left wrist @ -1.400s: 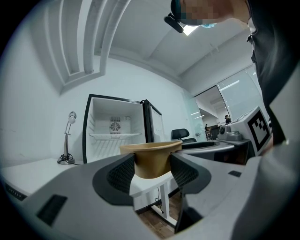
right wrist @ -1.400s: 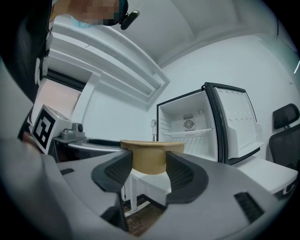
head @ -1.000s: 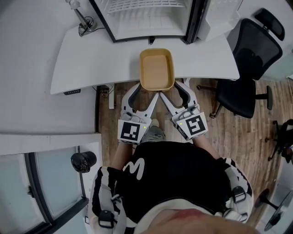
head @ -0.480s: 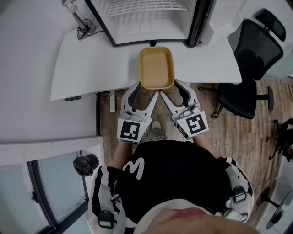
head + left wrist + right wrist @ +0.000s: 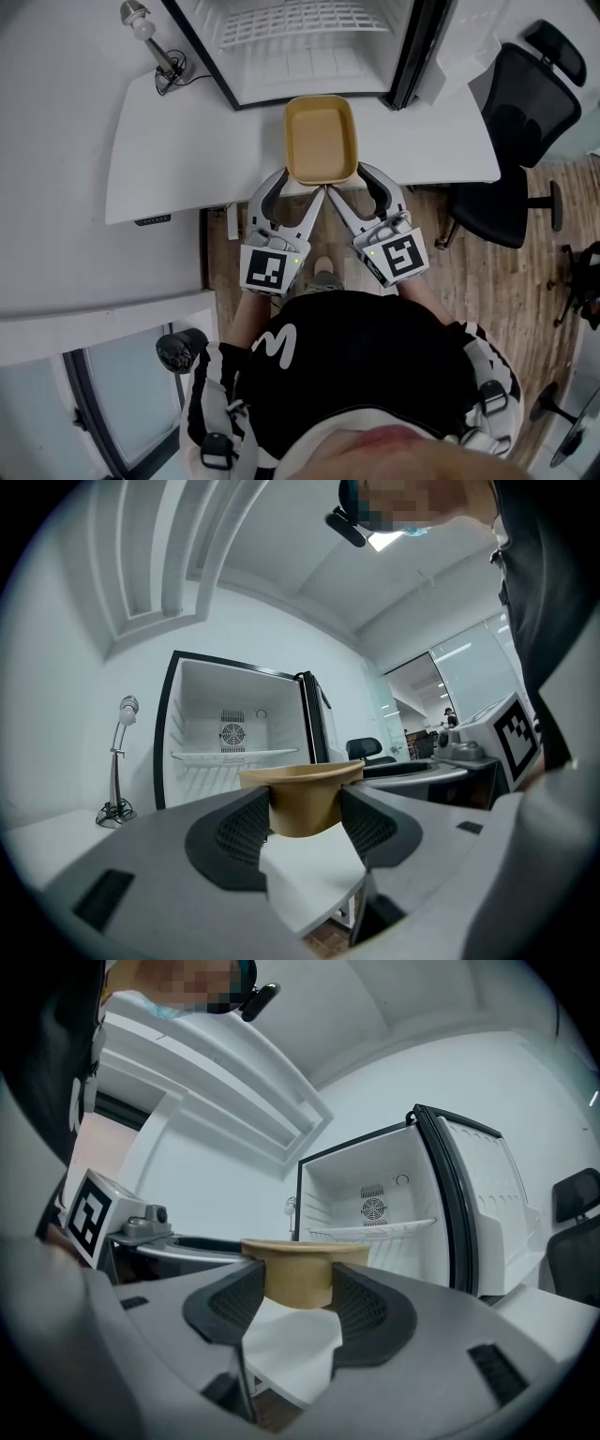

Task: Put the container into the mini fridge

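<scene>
Container (image 5: 321, 141) nearer fridge (image 5: 309, 70), gripper views — rear fan (image 5: 232, 734)

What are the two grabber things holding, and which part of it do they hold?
Both hold the tan container. The left gripper clamps its near left corner and the right gripper clamps its near right corner, in front of the open mini fridge.

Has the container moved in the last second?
Yes. The container has gone forward, toward the mini fridge; its far rim now reaches the fridge's sill.
</scene>
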A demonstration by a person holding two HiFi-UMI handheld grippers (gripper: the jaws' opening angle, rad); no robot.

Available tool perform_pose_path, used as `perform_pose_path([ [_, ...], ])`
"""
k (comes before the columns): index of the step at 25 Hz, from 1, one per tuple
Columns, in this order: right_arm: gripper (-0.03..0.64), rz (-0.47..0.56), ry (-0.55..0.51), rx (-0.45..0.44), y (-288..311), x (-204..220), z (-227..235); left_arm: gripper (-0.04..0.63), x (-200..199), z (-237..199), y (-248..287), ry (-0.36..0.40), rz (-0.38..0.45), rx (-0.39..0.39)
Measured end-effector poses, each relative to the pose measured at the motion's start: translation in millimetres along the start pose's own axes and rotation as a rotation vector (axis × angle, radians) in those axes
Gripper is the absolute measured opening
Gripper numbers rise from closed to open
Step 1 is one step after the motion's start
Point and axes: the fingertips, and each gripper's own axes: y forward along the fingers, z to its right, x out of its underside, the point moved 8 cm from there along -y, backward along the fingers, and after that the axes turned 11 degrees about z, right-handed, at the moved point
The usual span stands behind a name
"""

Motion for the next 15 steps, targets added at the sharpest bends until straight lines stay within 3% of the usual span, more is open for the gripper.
perform_pose_path([
  [15, 0.231, -0.009, -0.003, 0.035, 35.1, 13.9, 15.9, 0.242, 13.5, -35.8, 28.0, 0.002, 0.01, 0.048],
])
